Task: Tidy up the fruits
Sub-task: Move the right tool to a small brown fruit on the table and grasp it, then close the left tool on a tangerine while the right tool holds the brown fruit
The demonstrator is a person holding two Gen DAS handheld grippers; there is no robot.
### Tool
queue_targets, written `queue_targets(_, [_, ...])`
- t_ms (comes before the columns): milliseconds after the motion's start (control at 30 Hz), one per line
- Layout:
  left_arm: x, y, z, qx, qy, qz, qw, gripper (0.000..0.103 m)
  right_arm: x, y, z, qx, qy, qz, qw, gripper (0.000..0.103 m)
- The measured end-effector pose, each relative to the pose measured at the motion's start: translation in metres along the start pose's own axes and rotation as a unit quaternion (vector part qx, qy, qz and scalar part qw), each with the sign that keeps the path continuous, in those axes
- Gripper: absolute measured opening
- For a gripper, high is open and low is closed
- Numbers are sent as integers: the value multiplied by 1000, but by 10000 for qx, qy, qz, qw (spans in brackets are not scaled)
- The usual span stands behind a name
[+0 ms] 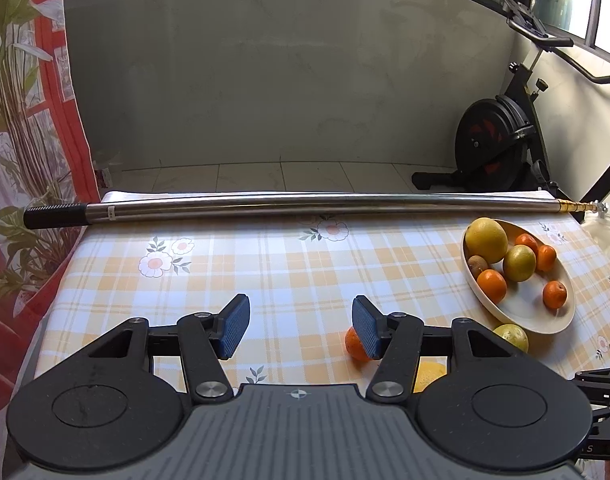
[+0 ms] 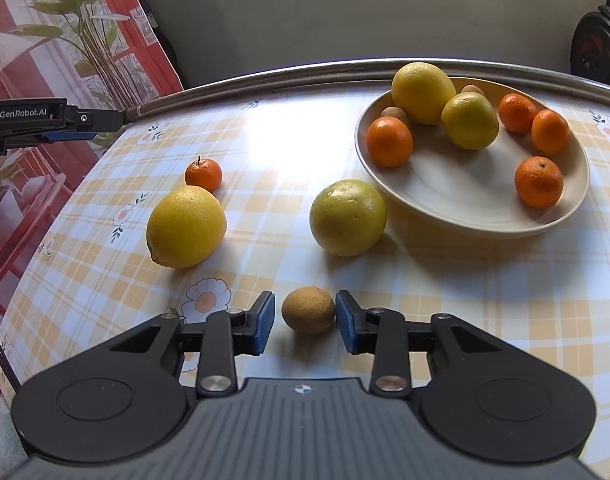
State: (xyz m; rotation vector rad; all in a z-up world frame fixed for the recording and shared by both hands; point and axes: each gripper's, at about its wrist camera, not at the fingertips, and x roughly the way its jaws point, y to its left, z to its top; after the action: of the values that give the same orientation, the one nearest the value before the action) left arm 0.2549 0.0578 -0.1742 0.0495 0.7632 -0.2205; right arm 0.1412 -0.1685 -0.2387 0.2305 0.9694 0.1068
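Reading "GenRobot.AI" — left tool [image 2: 71, 136]

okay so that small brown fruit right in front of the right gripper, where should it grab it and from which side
Grip the brown fruit across its middle, coming in low from the near side. It is small and round and already sits between the open right gripper's pads, so closing there should hold it; the table around it is bare.

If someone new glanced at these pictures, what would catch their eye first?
Probably the pale bowl heaped with citrus at far right. Next, the small brown fruit between the right gripper's open jaws, with a big lemon and a greenish citrus loose on the checked tablecloth.
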Motion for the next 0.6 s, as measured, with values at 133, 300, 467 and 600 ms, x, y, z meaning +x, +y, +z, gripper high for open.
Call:
queue_targets(133, [3,-2,0,-10,52,-38,10000,59,0,-1,0,-14,-7,-7,10000,32])
queue_targets(300, [15,-5,2,-209,230,-210,9993,59,-7,-3,1,-35,-116,7,9999,32])
queue_targets(467, [41,-10,5,-604,582,-436,9955,59,-22,-10,5,68,-330,-36,9994,32])
queue_targets(600, [67,-15,3,-942,925,-545,9897,59,-35,-23,9,257,-551,-124,9981,32])
